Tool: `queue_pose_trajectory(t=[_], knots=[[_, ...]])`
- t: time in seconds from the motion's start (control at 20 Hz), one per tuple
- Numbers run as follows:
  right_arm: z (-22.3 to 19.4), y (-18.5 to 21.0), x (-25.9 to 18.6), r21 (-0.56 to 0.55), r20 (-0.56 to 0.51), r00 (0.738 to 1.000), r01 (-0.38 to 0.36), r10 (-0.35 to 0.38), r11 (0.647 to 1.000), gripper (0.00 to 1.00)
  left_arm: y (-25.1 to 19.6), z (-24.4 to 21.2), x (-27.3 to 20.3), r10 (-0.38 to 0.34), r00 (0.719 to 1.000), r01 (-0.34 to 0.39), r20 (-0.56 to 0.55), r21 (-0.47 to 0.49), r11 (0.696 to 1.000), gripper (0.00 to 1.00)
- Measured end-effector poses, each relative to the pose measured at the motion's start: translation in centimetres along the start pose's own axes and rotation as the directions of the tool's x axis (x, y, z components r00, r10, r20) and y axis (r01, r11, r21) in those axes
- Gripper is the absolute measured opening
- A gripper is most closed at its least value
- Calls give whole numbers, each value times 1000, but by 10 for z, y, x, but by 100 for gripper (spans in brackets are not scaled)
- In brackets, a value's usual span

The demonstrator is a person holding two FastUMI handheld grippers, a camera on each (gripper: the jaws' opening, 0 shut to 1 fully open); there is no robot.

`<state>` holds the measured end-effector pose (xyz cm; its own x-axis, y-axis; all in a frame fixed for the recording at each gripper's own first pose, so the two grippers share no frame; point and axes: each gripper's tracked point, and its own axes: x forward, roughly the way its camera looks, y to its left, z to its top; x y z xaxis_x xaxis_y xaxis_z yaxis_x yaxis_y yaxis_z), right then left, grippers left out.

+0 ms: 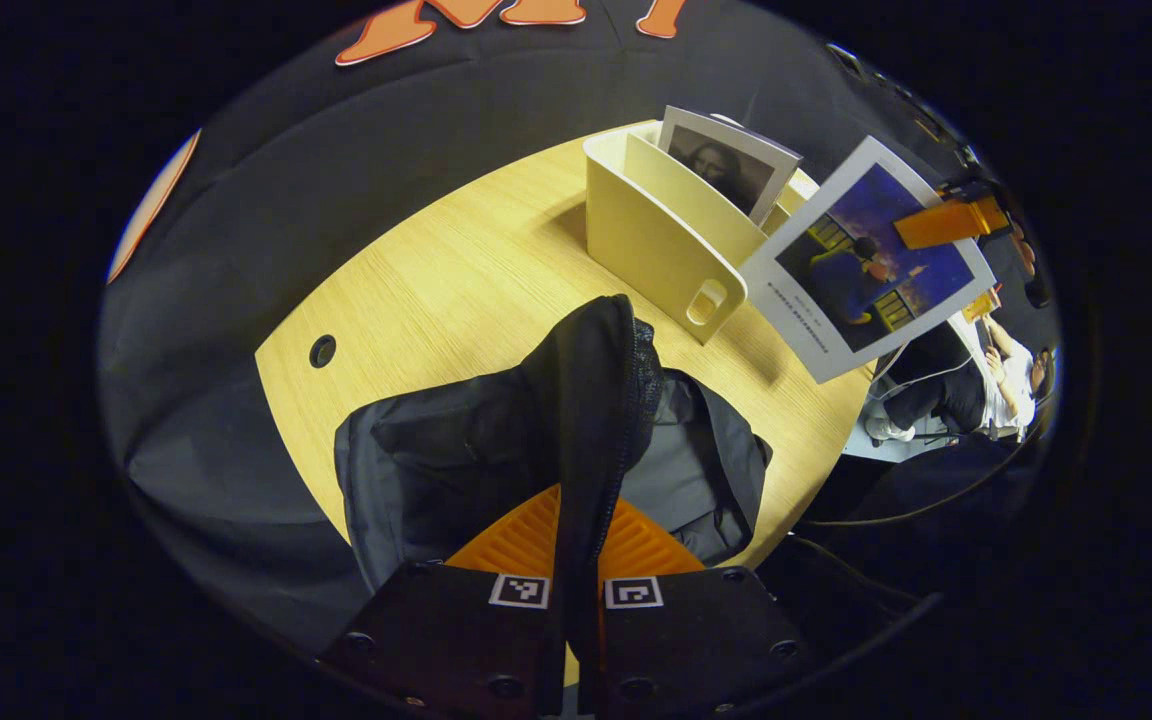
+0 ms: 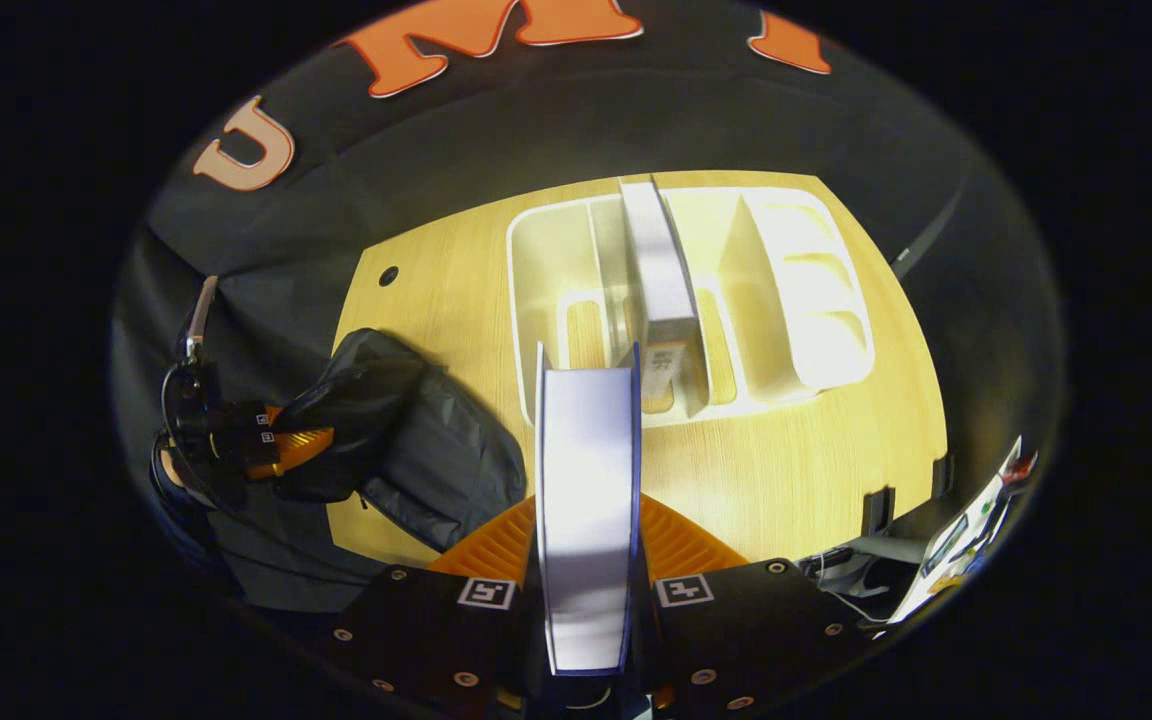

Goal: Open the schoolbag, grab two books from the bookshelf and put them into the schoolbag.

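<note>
The black schoolbag (image 1: 436,450) lies on the wooden table (image 1: 436,290). My left gripper (image 1: 581,505) is shut on the bag's zippered edge (image 1: 596,380) and holds it up, showing the grey lining. Behind stands the cream bookshelf (image 1: 651,235) with a portrait-cover book (image 1: 726,165) in it. A blue-cover book (image 1: 866,260) hangs in the air right of the shelf, held by my right gripper (image 1: 946,222). In the right gripper view that book (image 2: 586,480) shows edge-on with my right gripper (image 2: 586,515) shut on it, above the bookshelf (image 2: 796,300). The schoolbag (image 2: 436,450) and left gripper (image 2: 286,445) are at the left.
A cable hole (image 1: 322,350) sits near the table's left edge. One book (image 2: 658,270) stands in the shelf's middle slot. Cables (image 2: 836,565) hang off the table's near right corner. A person (image 1: 1011,380) sits far off at the right.
</note>
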<state>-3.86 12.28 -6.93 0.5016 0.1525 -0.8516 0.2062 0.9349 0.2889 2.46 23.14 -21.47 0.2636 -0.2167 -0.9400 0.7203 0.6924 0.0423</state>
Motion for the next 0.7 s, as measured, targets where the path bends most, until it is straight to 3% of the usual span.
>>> queue_pose_trajectory(t=[0.1, 0.15, 0.2, 0.4, 0.7], knots=[[-10, -6, -4, 48, 15, 1000, -21, 20, 999, 36, -1, 1, 1, 2, 1000, -2, -6, 2, 1000, 6], [-17, -8, -8, 67, 20, 999, -37, 35, 997, 43, -1, 1, 0, 1, 1000, -1, -8, 2, 1000, 7], [-22, -8, -8, 91, 27, 998, -59, 57, 994, 36, -2, 2, 0, 0, 1000, 0, -10, 1, 1000, 7], [-41, 7, -5, 198, 47, 982, -188, 182, 962, 35, -4, 2, 0, -8, 1000, 8, -11, 2, 1000, 6], [-50, 43, 11, 220, 113, 931, -364, 347, 905, 34, -1, 8, -10, -10, 1000, 10, 6, -16, 1000, 6]])
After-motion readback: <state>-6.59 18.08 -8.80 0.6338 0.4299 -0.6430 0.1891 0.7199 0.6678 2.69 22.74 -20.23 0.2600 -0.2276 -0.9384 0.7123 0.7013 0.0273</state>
